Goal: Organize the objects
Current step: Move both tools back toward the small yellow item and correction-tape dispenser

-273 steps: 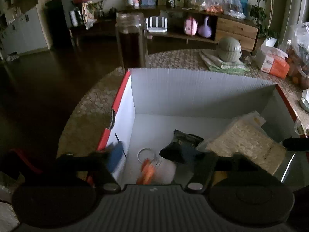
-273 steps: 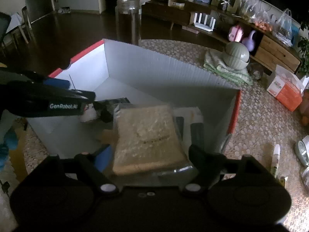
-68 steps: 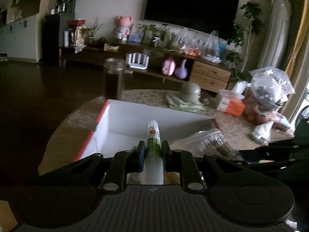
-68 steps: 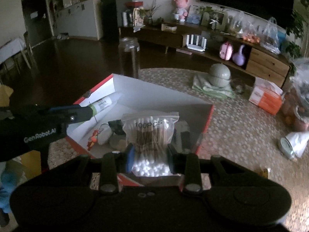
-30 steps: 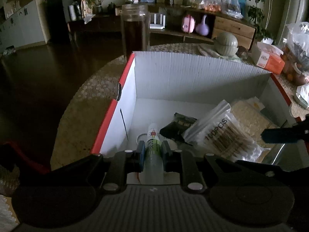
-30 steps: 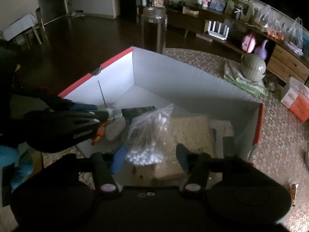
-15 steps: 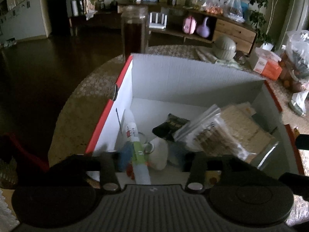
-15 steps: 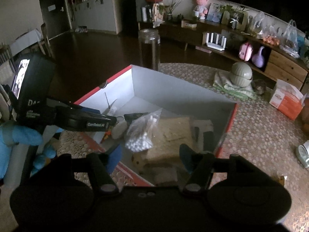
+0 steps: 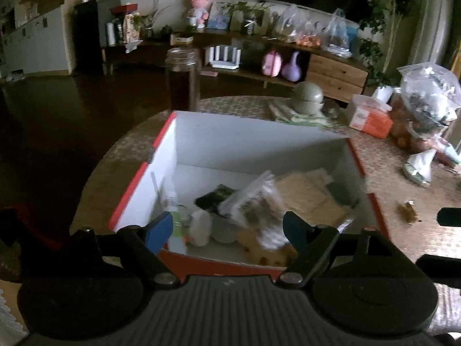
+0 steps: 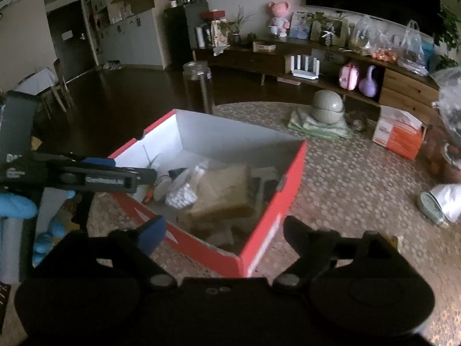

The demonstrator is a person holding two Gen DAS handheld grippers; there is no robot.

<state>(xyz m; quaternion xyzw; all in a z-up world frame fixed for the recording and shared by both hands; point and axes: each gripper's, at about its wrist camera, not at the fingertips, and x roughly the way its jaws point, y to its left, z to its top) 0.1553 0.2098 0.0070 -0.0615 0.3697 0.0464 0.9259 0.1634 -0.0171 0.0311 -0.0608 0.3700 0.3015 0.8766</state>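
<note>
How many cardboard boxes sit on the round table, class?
2: the red shoebox near the front with items inside, and an orange-and-white box at the far right. Others may be hidden.

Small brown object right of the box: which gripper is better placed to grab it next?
Right, probably. The small brown object lies right of the shoebox, nearer the right gripper; the left gripper would cross the box. Both sets of jaws are opening, empty.

A home's living room is shown. Beyond the jaws, a long wooden sideboard (image 10: 331, 66) is seen carrying a pink plush toy (image 10: 278, 17), potted plants and a white router (image 10: 305, 67). A patterned tabletop (image 10: 345, 178) is set ahead of the jaws, with dark wood flooring (image 9: 57, 121) to their left.
</note>
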